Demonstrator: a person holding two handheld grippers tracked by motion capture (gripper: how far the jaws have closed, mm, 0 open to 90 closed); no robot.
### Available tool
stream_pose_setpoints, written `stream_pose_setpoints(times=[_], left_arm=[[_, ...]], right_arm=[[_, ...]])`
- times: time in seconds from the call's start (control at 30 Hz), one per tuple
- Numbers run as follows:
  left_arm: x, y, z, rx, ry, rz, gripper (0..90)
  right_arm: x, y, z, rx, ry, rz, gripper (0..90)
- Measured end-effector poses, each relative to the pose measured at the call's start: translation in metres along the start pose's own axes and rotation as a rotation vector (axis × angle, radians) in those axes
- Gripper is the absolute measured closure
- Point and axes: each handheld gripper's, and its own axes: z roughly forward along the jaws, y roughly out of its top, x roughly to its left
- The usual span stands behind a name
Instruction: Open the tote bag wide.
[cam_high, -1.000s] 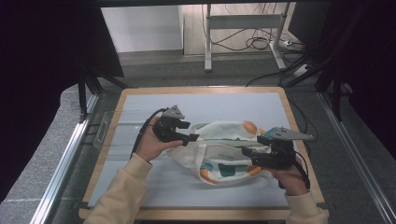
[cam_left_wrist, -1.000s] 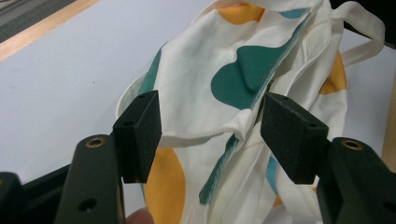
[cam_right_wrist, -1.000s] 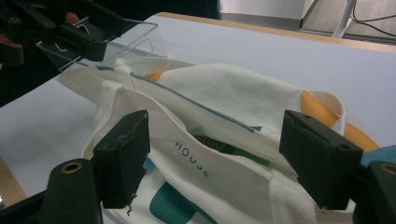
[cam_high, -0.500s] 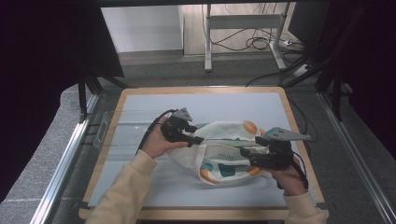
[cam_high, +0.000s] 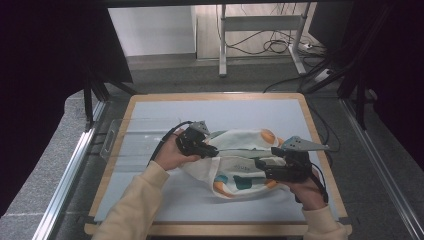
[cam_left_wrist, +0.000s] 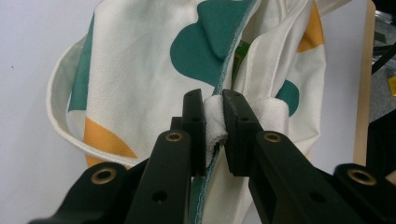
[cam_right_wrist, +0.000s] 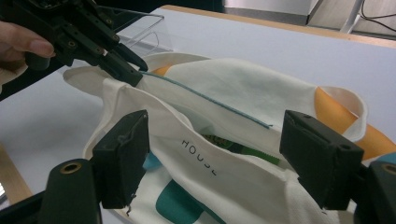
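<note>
One cloth bag (cam_high: 240, 160) is counted; two grippers, left (cam_high: 209, 150) and right (cam_high: 261, 165); one clear tray (cam_high: 130, 137) at the tabletop's left edge.

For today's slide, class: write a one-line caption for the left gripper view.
Left gripper pinching the folded rim of a cream tote bag with teal and orange patches.

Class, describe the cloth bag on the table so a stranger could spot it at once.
On the pale blue table with a wooden rim, the tote bag lies between both hands. It is cream cloth with teal and orange shapes, unlike the clear plastic tray beside it.
</note>
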Motion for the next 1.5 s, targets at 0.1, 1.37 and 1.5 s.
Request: stream_pose_setpoints(times=[0.1, 1.37, 1.5], left_arm=[[0.0, 0.001, -0.001, 0.008, 0.001, 0.009, 81.3], [-0.001, -0.001, -0.001, -0.01, 0.015, -0.008, 81.6], [-0.001, -0.001, 0.0, -0.009, 0.019, -0.008, 81.6]], right_arm=[[0.003, 0.002, 0.001, 0.0, 0.007, -0.012, 24.5], [0.032, 0.015, 0.079, 0.254, 0.077, -0.165, 70.3], [0.031, 0.013, 0.079, 0.268, 0.09, -0.182, 74.1]])
